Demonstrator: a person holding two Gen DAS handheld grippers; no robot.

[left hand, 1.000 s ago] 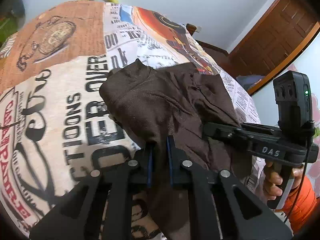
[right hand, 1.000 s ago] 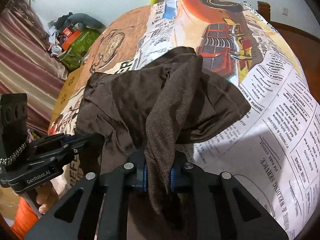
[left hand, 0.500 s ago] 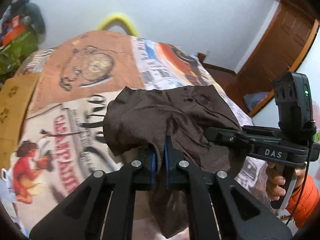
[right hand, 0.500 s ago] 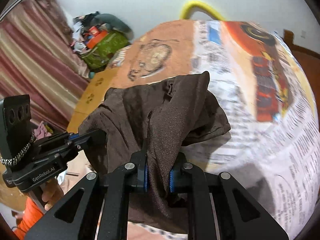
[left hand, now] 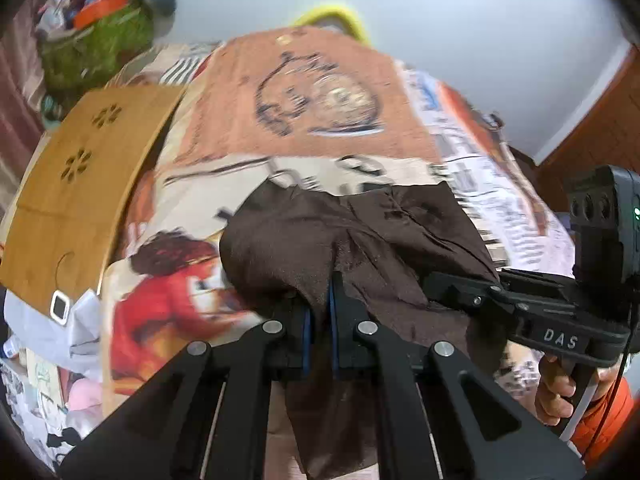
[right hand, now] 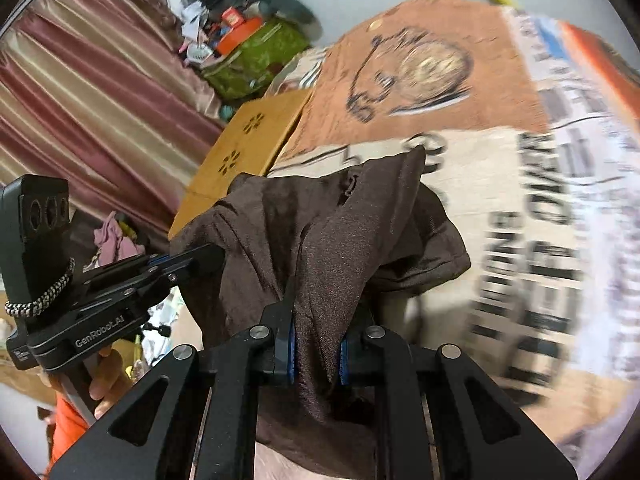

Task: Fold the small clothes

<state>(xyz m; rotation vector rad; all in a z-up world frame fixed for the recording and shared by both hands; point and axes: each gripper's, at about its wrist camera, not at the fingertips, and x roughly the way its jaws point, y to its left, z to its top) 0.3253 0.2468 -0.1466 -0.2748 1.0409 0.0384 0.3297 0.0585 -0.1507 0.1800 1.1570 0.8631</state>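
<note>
A small dark brown garment (left hand: 360,240) hangs bunched between my two grippers, lifted off the printed bedspread (left hand: 312,128). My left gripper (left hand: 319,312) is shut on one part of its edge, with cloth hanging below the jaws. My right gripper (right hand: 316,344) is shut on another part of the brown garment (right hand: 320,240), a fold draped over the jaws. In the left wrist view the right gripper (left hand: 436,284) comes in from the right with its tip against the cloth. In the right wrist view the left gripper (right hand: 212,258) comes in from the left.
A wooden board (left hand: 80,184) with flower cut-outs lies at the bed's left side. A green bag with clutter (right hand: 256,56) and a striped curtain (right hand: 80,100) stand beyond it. Loose clothes and papers (left hand: 60,360) lie at the lower left. A wooden door (left hand: 600,128) is at the right.
Both grippers have risen and swung left with the garment, which has come off the bedspread. The view has shifted from the newspaper print towards the wooden board and curtain.
</note>
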